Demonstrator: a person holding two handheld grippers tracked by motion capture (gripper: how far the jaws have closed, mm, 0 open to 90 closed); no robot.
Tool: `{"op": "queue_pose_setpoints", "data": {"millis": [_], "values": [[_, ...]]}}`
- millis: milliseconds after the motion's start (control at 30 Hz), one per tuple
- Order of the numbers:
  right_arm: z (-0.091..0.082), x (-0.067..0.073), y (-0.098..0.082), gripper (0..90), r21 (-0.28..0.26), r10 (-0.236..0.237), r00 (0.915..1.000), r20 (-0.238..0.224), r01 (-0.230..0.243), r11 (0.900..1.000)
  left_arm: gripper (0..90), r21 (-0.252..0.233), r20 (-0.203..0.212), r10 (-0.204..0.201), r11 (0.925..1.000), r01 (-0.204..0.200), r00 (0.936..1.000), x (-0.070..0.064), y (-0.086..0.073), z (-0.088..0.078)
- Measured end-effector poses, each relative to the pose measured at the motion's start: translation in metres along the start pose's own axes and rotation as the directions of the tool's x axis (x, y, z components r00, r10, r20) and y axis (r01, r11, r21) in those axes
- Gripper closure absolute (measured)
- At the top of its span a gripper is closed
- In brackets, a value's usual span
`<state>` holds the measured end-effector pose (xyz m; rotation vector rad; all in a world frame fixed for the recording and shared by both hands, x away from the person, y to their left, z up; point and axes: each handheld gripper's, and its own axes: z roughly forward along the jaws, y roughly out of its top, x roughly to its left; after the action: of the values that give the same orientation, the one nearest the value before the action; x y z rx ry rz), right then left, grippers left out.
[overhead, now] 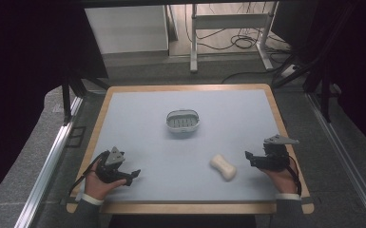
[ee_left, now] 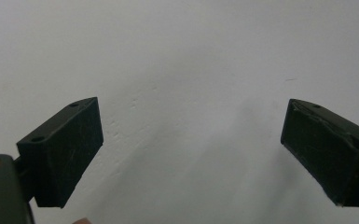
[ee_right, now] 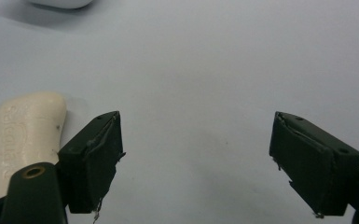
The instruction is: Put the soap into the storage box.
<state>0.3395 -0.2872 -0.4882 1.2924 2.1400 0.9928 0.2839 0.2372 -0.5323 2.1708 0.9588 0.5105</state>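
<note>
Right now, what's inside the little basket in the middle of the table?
The basket looks empty: its slotted floor shows with nothing lying on it. The near wall hides a strip of the floor. The soap lies outside it, on the table.

left gripper: fingers apart | right gripper: fingers apart

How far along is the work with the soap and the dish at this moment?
Nothing looks done: the soap bar lies on the table, apart from the soap dish, which holds nothing. The right gripper, open, sits beside the bar. The left gripper is open. Grasping and placing seem left.
</note>
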Motion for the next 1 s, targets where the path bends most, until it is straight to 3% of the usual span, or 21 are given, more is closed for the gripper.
{"op": "queue_pose_setpoints", "data": {"millis": [333, 533, 1000], "values": [[-0.006, -0.003, 0.002, 17.2, -0.001, -0.005, 1.0000, -0.002, 0.005, 1.000, 6.1, 0.003, -0.002, 0.002, 1.0000, -0.002, 1.0000, 0.000, 0.000, 0.000], [-0.009, 0.001, 0.005, 17.6, 0.000, -0.034, 0.9994, -0.009, 0.034, 0.999, 6.0, 0.007, -0.004, 0.004, 1.0000, -0.004, 1.0000, 0.000, 0.000, 0.001], [-0.016, 0.017, 0.015, 17.6, 0.043, -0.098, 0.9927, -0.071, 0.101, 0.994, 6.0, 0.019, 0.004, 0.008, 0.9998, -0.008, 1.0000, -0.001, 0.000, 0.002]]}}
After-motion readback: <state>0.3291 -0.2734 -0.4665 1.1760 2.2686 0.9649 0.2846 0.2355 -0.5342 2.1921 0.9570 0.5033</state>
